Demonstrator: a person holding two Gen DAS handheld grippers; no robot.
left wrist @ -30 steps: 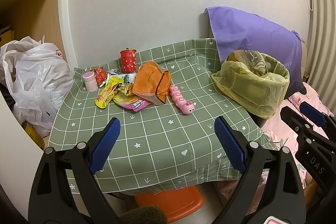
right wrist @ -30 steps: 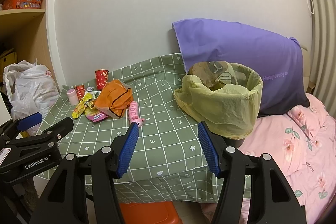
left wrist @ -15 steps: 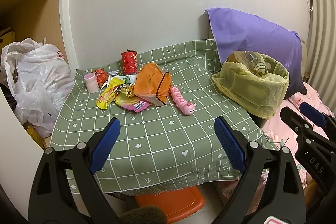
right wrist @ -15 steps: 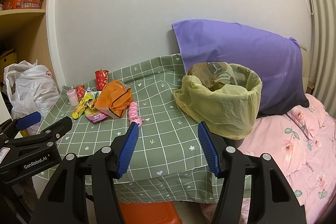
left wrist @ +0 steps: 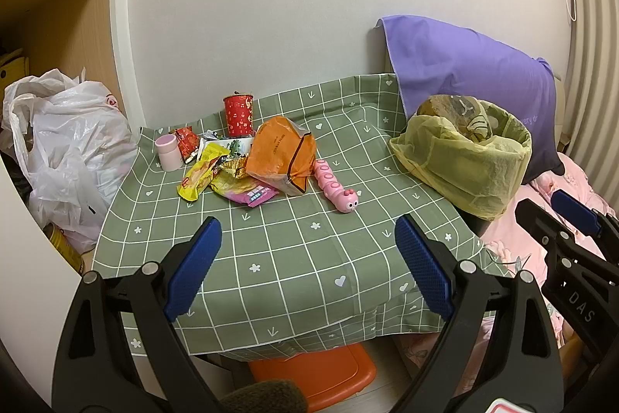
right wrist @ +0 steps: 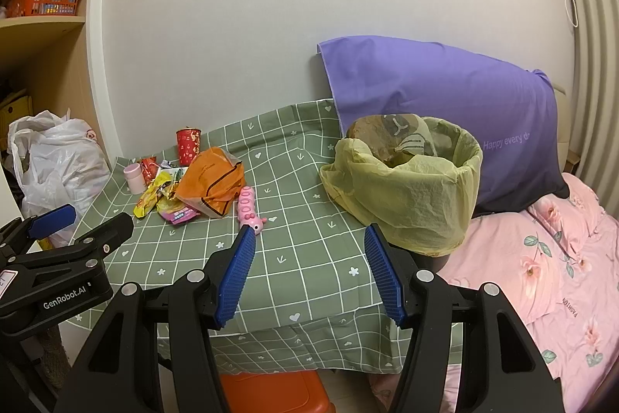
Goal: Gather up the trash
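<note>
A pile of trash lies at the far left of the green checked table (left wrist: 294,258): an orange bag (left wrist: 280,153) (right wrist: 211,180), yellow wrappers (left wrist: 201,173), a pink wrapper (left wrist: 259,196), a red packet (left wrist: 187,144), a red cup (left wrist: 238,115) and a small pink cup (left wrist: 169,153). A pink caterpillar toy (left wrist: 334,190) (right wrist: 249,208) lies beside the bag. A bin with a yellow liner (left wrist: 464,157) (right wrist: 406,180) stands at the table's right edge. My left gripper (left wrist: 305,269) is open and empty at the near edge. My right gripper (right wrist: 309,277) is open and empty, near the bin.
A white plastic bag (left wrist: 65,149) sits left of the table by wooden shelves. A purple pillow (right wrist: 445,103) leans on the wall behind the bin. Pink floral bedding (right wrist: 541,277) lies at the right. An orange stool (left wrist: 313,378) stands under the table.
Both views have shifted only slightly; the left gripper has crept a little toward the table. Both grippers stay open and nothing on the table has moved.
</note>
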